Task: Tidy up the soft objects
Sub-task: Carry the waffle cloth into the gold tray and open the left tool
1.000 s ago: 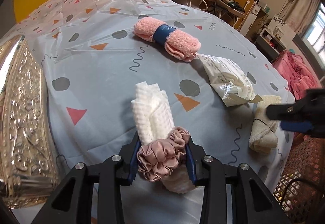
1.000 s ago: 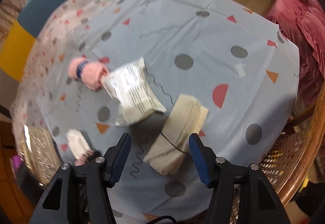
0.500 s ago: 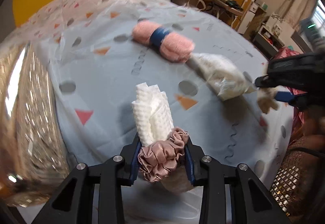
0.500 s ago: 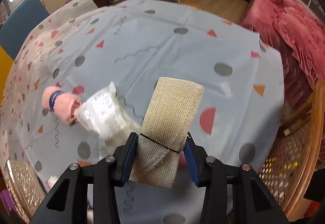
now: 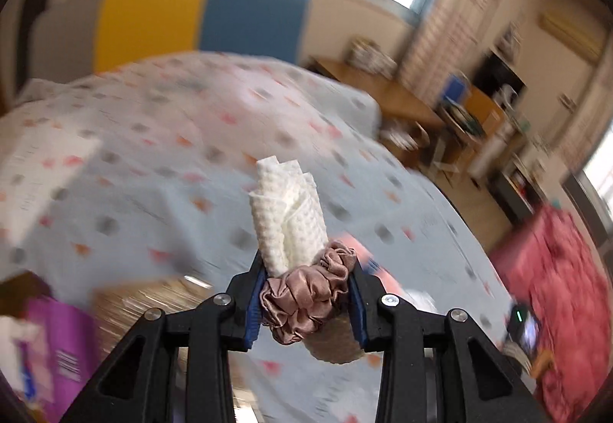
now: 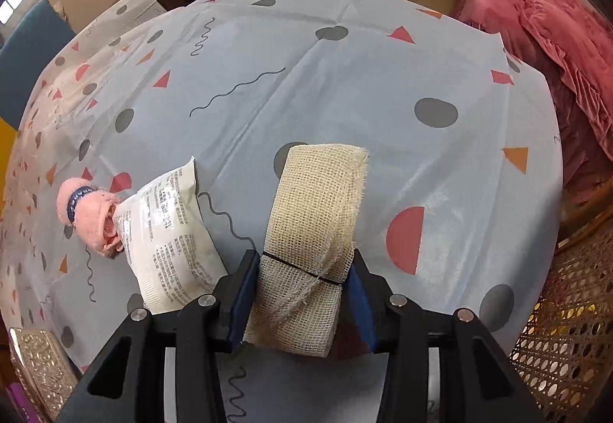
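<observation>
Right view: white printed packet (image 6: 168, 231) lower left on the tablecloth (image 6: 345, 86), pink towel roll (image 6: 90, 214) touching its left end, wicker edge (image 6: 567, 338) lower right, red bedding (image 6: 555, 32) upper right. Right gripper (image 6: 302, 292) clamped on the beige mesh roll (image 6: 310, 239), centre frame. Left gripper (image 5: 304, 298) clamped on the white waffle cloth (image 5: 287, 216) at its mauve scrunchie (image 5: 306, 296). Versus 0.5 s ago: left view is blurred and tilted up toward the window; the beige roll sits higher off the cloth.

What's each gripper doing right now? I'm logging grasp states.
Left gripper: closed on the white waffle cloth bound by a pink scrunchie.
Right gripper: closed on the beige mesh roll.
</observation>
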A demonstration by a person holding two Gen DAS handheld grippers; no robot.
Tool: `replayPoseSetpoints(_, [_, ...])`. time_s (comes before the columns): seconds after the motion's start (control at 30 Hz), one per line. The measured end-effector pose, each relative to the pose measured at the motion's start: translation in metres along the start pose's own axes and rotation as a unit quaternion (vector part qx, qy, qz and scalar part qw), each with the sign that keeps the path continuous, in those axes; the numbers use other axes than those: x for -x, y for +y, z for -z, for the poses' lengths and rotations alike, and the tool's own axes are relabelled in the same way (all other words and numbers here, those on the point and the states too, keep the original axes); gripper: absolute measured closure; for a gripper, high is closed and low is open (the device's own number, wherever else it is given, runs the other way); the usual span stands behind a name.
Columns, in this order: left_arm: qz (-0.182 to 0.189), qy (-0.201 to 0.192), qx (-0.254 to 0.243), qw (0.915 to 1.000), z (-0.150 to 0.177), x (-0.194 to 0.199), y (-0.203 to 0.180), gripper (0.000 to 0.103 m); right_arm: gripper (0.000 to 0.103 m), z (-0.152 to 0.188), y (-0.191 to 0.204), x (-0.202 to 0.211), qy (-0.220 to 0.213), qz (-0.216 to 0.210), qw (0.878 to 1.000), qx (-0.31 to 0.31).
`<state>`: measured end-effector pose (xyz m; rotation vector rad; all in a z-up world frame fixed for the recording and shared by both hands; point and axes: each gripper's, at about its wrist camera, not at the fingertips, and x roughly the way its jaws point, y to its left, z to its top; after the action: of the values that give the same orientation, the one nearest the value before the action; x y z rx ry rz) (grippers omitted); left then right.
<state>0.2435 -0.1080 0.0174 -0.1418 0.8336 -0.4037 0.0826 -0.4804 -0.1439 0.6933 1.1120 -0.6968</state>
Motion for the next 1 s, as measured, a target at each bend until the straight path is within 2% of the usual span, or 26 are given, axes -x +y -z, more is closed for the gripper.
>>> replayPoseSetpoints(0.13, [-0.051, -0.031, 0.044, 0.9973, -0.018, 0.033, 0.074, 0.066, 0.056, 0.002, -0.005, 0.002, -0.002, -0.012, 1.0, -0.008])
replayPoseSetpoints(0.23, [-0.089, -0.052, 0.085, 0.991, -0.015, 0.066, 0.142, 0.066, 0.056, 0.008, 0.002, 0.001, -0.006, -0.007, 1.0, 0.001])
replayPoseSetpoints(0.4, [-0.138, -0.057, 0.154, 0.9768, 0.03, 0.111, 0.251, 0.066, 0.056, 0.01, 0.009, -0.001, -0.011, 0.003, 1.0, 0.016])
replayPoseSetpoints(0.5, [-0.146, -0.047, 0.191, 0.9695, 0.073, 0.131, 0.294, 0.066, 0.056, 0.01, 0.011, 0.0, -0.012, 0.006, 1.0, 0.022])
replayPoseSetpoints(0.57, [-0.135, -0.038, 0.224, 0.9645, 0.103, 0.14, 0.317, 0.066, 0.056, 0.009, 0.014, -0.001, -0.012, 0.007, 1.0, 0.028])
replayPoseSetpoints(0.7, [-0.128, -0.022, 0.253, 0.9587, 0.157, 0.151, 0.332, 0.066, 0.057, 0.011, 0.018, 0.0, -0.012, 0.008, 0.999, 0.043])
replayPoseSetpoints(0.8, [-0.106, -0.001, 0.253, 0.9616, 0.182, 0.145, 0.321, 0.066, 0.057, 0.012, 0.019, 0.001, -0.013, 0.01, 0.999, 0.048])
replayPoseSetpoints(0.9, [-0.081, 0.01, 0.234, 0.9687, 0.177, 0.128, 0.296, 0.065, 0.057, 0.013, 0.022, 0.001, -0.014, 0.014, 0.998, 0.058])
replayPoseSetpoints(1.0, [-0.09, 0.017, 0.216, 0.9721, 0.16, 0.108, 0.281, 0.064, 0.057, 0.013, 0.028, -0.002, -0.013, 0.012, 0.998, 0.062])
